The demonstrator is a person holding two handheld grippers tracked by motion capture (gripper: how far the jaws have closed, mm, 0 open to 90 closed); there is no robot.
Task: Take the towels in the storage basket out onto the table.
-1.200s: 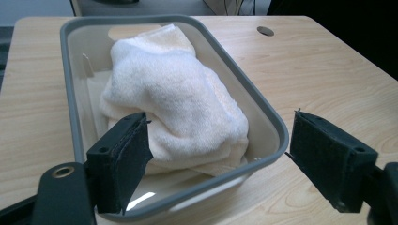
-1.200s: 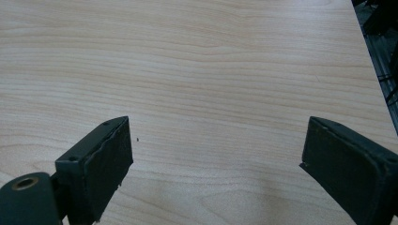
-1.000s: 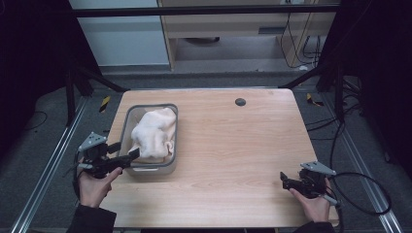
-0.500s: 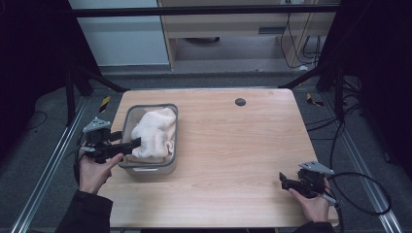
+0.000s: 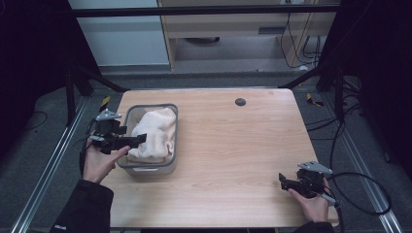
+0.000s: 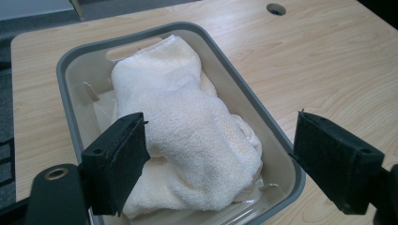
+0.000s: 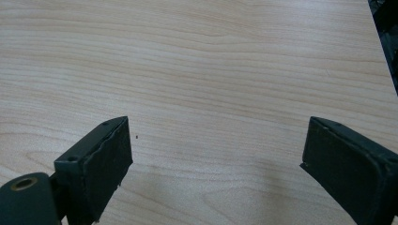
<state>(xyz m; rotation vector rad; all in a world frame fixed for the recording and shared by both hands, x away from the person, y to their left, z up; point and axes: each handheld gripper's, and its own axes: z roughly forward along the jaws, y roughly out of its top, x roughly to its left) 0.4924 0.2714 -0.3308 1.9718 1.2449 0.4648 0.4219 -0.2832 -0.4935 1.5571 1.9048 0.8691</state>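
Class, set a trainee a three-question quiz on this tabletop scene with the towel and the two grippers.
1. What lies in the grey tub?
2. True or false: the left gripper grips the towel.
3. The right gripper is: A) open over bare table; B) shut on a cup; C) inside the tub.

Key: 1. A crumpled cream towel. 2. False, its jaws stand open, the towel between them but not pressed. 3. A.
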